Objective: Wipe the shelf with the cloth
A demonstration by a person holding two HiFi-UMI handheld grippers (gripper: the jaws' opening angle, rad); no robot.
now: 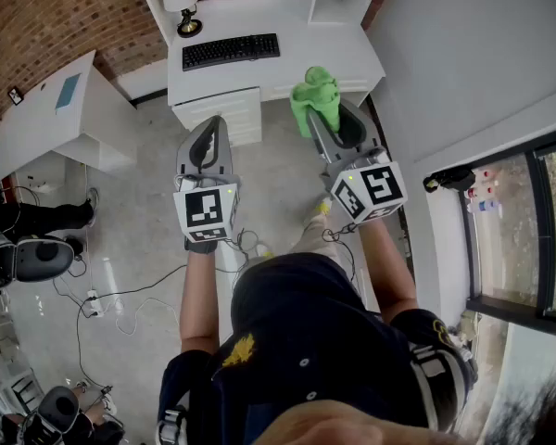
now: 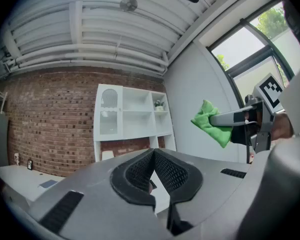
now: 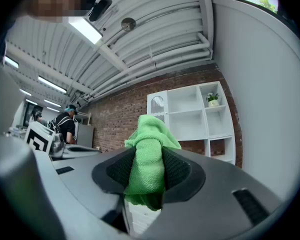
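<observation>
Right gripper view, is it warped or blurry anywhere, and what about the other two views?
Right gripper view: fisheye bends the ribbed ceiling, the corners go dark, and the green cloth is sharp. Left gripper view: same bending, and the windows glare bright. Head view: the white desk edges curve and the bottom foreground is blurred.

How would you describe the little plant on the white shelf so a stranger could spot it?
Start at the red brick wall, then the tall white shelf unit standing against it. In its top right compartment sits a small green plant in a pale pot. It is the only green thing on that unit, and the neighbouring open compartments look bare.
</observation>
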